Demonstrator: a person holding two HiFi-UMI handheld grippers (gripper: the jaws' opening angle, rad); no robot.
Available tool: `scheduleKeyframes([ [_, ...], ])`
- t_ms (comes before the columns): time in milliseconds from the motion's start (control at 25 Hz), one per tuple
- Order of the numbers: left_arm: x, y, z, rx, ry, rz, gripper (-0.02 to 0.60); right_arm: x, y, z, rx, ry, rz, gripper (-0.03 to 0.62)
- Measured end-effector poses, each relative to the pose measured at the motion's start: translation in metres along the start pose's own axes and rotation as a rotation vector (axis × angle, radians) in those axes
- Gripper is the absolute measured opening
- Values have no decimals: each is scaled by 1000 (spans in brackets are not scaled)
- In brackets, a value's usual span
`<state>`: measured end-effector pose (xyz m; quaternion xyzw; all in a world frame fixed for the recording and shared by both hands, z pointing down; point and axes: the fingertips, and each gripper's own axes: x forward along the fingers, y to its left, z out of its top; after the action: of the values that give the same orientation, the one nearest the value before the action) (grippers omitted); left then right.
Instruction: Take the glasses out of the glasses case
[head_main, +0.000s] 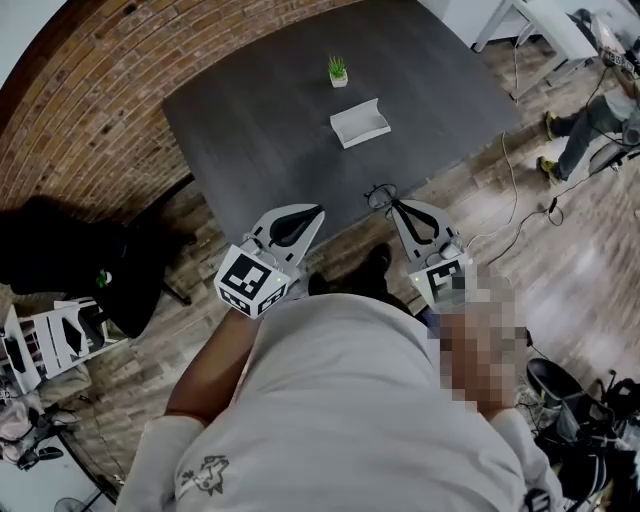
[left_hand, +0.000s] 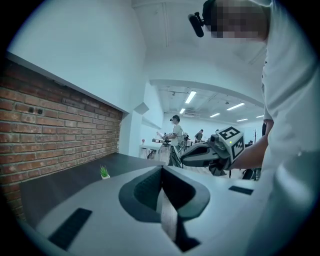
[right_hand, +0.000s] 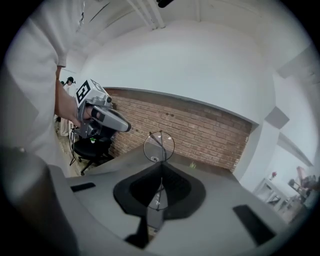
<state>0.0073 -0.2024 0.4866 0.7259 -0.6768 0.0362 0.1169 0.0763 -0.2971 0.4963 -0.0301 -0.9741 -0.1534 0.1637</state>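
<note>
R gripper (right_hand: 161, 169) jaws were pinched shut on the glasses (right_hand: 159, 146). Thin wire frame was caught btw the pads, one round lens stuck up past the tips, and what looked like the 2nd lens sat lower in the jaw pocket. Grip seemed to be near the frame's middle, prob. so the pads stayed off the lenses and the light frame didn't swing.

L gripper (left_hand: 161, 170) jaws were closed on each other w/ nothing btw them. It was held level alongside, likely just a spare hand at this pt.

In head view both grippers were in front of the person's torso, at the near edge of the dark table (head_main: 250, 130), w/ the glasses about over that edge. White glasses case (head_main: 360, 122) lay open on the tabletop, well apart from both grippers, and looked empty. Judged: glasses were already out of the case, only set-down left.

Small potted plant (head_main: 338, 70) stood just beyond the case, not in the way. Brick wall (head_main: 90, 90) ran along the table's left side.
</note>
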Motion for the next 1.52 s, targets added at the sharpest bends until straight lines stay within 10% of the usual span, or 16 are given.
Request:
scheduleKeyframes([
  [400, -43, -11, -19, -10, -3, -32, 11, -31, 29, 6, 43, 9, -90, 12],
  [1520, 2, -187, -15, 1, -58, 96, 11, -197, 36, -41, -1, -65, 62, 12],
])
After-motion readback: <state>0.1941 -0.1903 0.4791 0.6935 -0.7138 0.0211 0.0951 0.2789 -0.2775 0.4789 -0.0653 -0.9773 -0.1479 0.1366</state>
